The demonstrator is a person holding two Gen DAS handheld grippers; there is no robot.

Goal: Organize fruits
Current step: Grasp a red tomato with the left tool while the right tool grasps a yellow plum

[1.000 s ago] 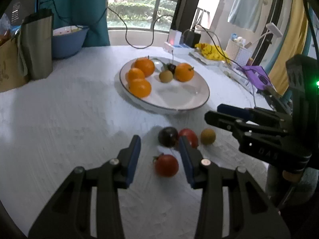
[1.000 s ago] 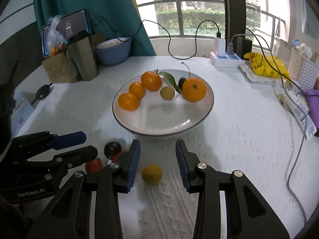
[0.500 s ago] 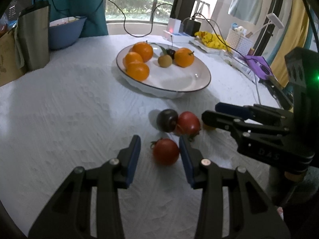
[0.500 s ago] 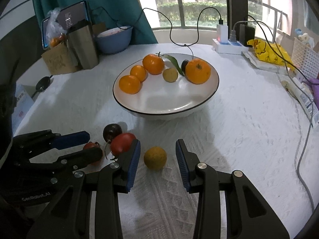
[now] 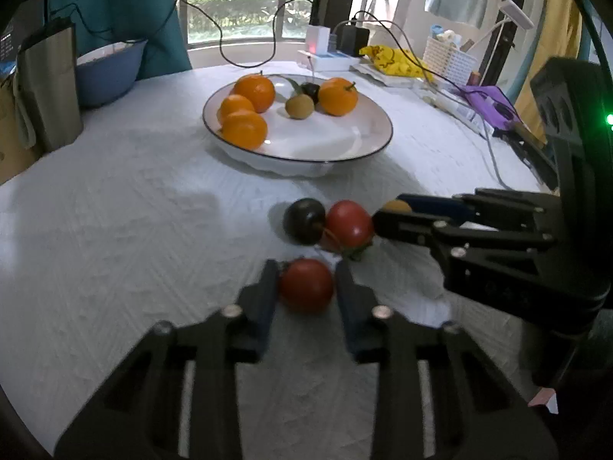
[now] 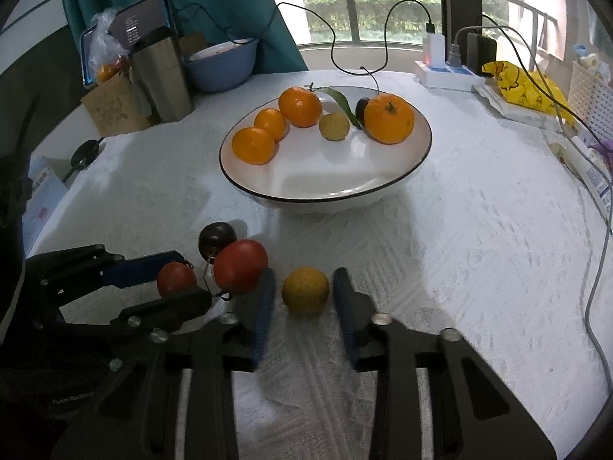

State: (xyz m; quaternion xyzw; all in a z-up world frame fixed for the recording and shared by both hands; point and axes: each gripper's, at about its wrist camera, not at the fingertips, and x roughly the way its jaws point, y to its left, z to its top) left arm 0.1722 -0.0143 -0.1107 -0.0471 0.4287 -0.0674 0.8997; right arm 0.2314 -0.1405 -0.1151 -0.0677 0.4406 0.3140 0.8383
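Left gripper [image 5: 306, 287] jaws have just closed onto small tomato [image 5: 305, 285]; right gripper [image 6: 304, 291] jaws likewise nearly clasp yellow fruit [image 6: 305, 289]; plate [image 6: 383, 188] straight ahead.

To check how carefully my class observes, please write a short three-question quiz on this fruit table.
1. How many oranges lie on the plate?
2. The left tool grips: A an orange, B a tomato, C nothing.
3. True or false: the plate holds a tomato too.

Key: 1 four. 2 B; its jaws have just closed on it. 3 false.
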